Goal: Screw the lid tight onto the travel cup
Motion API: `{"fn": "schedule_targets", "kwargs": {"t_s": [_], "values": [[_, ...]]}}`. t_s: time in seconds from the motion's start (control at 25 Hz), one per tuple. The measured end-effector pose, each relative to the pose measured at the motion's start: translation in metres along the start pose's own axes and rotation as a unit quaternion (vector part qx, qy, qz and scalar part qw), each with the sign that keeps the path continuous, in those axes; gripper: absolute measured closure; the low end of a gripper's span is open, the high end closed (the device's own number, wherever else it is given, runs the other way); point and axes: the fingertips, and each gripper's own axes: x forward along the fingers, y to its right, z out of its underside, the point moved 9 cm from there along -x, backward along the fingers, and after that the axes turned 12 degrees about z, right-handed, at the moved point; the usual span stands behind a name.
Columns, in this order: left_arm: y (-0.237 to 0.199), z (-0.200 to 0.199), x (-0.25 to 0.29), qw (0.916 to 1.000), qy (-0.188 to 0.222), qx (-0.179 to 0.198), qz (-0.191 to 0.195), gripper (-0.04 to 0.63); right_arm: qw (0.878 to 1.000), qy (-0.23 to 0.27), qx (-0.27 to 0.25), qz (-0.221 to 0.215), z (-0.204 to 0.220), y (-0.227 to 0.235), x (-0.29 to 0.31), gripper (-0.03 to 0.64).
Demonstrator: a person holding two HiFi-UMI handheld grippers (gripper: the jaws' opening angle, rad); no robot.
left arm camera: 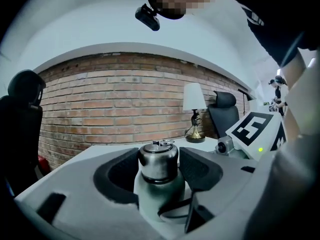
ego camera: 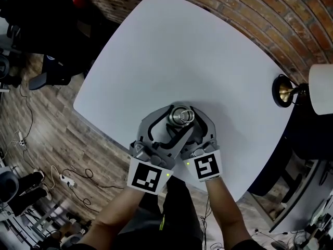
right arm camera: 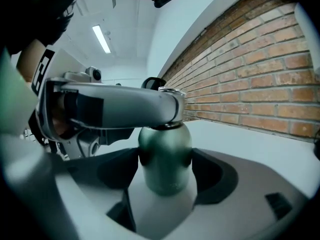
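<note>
Screwing is underway on the table (ego camera: 171, 51): right gripper (right arm camera: 165, 170) fingers clamp the green travel cup (right arm camera: 165, 149), left gripper (left arm camera: 159, 168) fingers pinch its steel lid (left arm camera: 158, 156), probably needing a firm tightening twist next.

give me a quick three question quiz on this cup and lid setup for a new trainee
1. Which tool has its jaws round the lid?
2. Multiple choice: the right tool grips A) the lid, B) the green body of the cup, C) the lamp.
3. True or false: the cup lies on its side on the white table.

Key: 1, the left tool. 2, B. 3, false, it stands upright.
</note>
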Motion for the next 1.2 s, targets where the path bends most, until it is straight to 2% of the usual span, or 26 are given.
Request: {"fn": "schedule_targets", "kwargs": {"t_s": [0.08, 0.16, 0.28, 0.4, 0.52, 0.68, 0.8, 0.96, 1.04, 1.08, 1.2], "values": [[-0.001, -0.001, 0.001, 0.9999, 0.002, 0.01, 0.003, 0.353, 1.0, 0.001, 0.003, -0.001, 0.0, 0.0, 0.0, 0.308], [-0.004, 0.0, 0.0, 0.9995, 0.011, 0.017, 0.024, 0.354, 1.0, 0.003, 0.005, -0.003, 0.0, 0.0, 0.0, 0.308], [-0.011, 0.001, -0.001, 0.9967, 0.021, 0.026, 0.075, 0.354, 1.0, 0.002, 0.006, -0.005, 0.0, 0.001, 0.0, 0.308], [-0.019, 0.001, -0.001, 0.9886, 0.025, 0.047, 0.141, 0.354, 1.0, 0.001, 0.007, -0.006, 0.0, 0.001, 0.0, 0.308], [-0.03, 0.002, 0.001, 0.9727, 0.031, 0.063, 0.221, 0.354, 1.0, 0.002, 0.008, -0.008, 0.001, 0.001, 0.0, 0.308], [-0.042, 0.003, 0.005, 0.9453, 0.039, 0.072, 0.316, 0.354, 1.0, 0.002, 0.009, -0.007, 0.001, 0.0, 0.0, 0.308], [-0.05, 0.001, 0.01, 0.9276, 0.037, 0.068, 0.365, 0.354, 1.0, 0.001, 0.009, -0.008, 0.001, 0.001, 0.001, 0.308], [-0.055, 0.002, 0.013, 0.9118, 0.041, 0.054, 0.405, 0.353, 1.0, 0.003, 0.007, -0.009, 0.001, 0.001, 0.001, 0.308], [-0.057, 0.002, 0.014, 0.9094, 0.041, 0.043, 0.412, 0.349, 1.0, 0.003, 0.009, -0.008, 0.001, 0.001, 0.0, 0.308], [-0.058, 0.003, 0.014, 0.9111, 0.039, 0.035, 0.409, 0.348, 1.0, 0.002, 0.011, -0.007, 0.001, 0.001, 0.0, 0.308], [-0.057, 0.005, 0.012, 0.9267, 0.032, 0.009, 0.374, 0.313, 1.0, -0.001, 0.011, -0.007, 0.0, 0.001, 0.001, 0.308]]}}
